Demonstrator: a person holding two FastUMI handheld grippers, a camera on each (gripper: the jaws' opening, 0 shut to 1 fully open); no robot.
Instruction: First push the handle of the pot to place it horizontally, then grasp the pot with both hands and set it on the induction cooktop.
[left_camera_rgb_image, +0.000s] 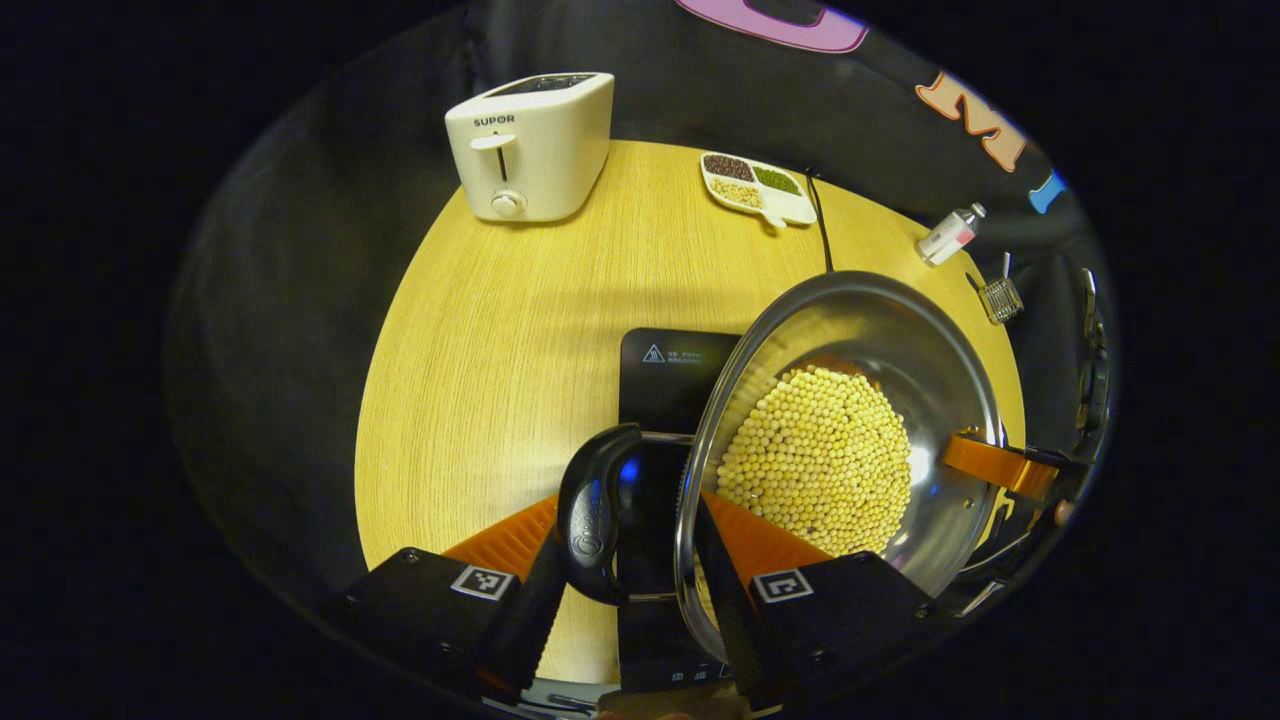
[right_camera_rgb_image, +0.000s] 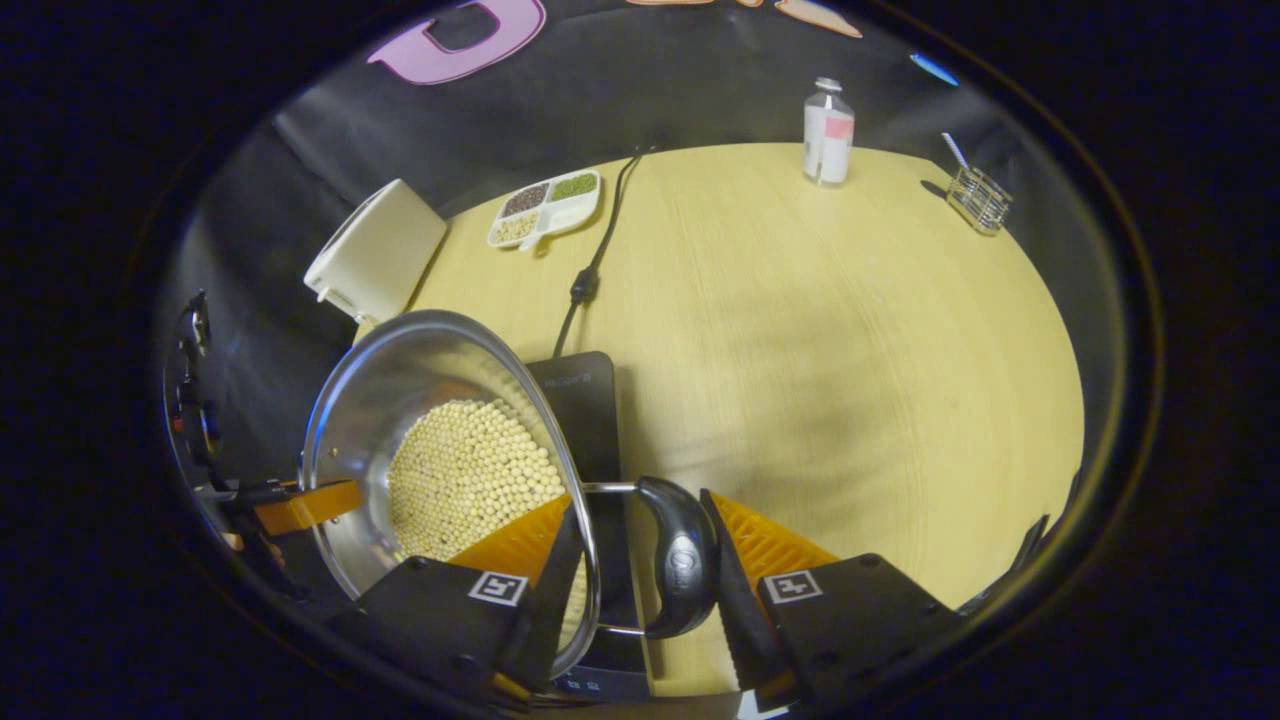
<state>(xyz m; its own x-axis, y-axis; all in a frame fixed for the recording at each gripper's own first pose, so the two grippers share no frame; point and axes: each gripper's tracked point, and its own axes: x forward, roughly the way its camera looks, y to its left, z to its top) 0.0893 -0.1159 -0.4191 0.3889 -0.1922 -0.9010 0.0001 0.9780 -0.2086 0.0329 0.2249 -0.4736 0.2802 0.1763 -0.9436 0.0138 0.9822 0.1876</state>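
A steel pot (left_camera_rgb_image: 940, 360) holding pale yellow beans (left_camera_rgb_image: 815, 455) hangs over the black induction cooktop (left_camera_rgb_image: 665, 375). My left gripper (left_camera_rgb_image: 625, 525) is shut on the pot's black side handle (left_camera_rgb_image: 595, 510), with one finger outside the handle and the other inside the rim. In the right gripper view the pot (right_camera_rgb_image: 400, 375) is at the left above the cooktop (right_camera_rgb_image: 585, 400). My right gripper (right_camera_rgb_image: 640, 520) clasps the opposite black handle (right_camera_rgb_image: 680, 560) the same way. Each view shows the other gripper's orange finger at the pot's far rim.
On the round wooden table (left_camera_rgb_image: 500, 330) stand a cream toaster (left_camera_rgb_image: 530, 145) and a divided dish of beans (left_camera_rgb_image: 755, 187) at the back. A small bottle (right_camera_rgb_image: 828, 132) and a wire holder (right_camera_rgb_image: 978, 198) sit far right. The cooktop's cord (right_camera_rgb_image: 592, 260) runs toward the wall.
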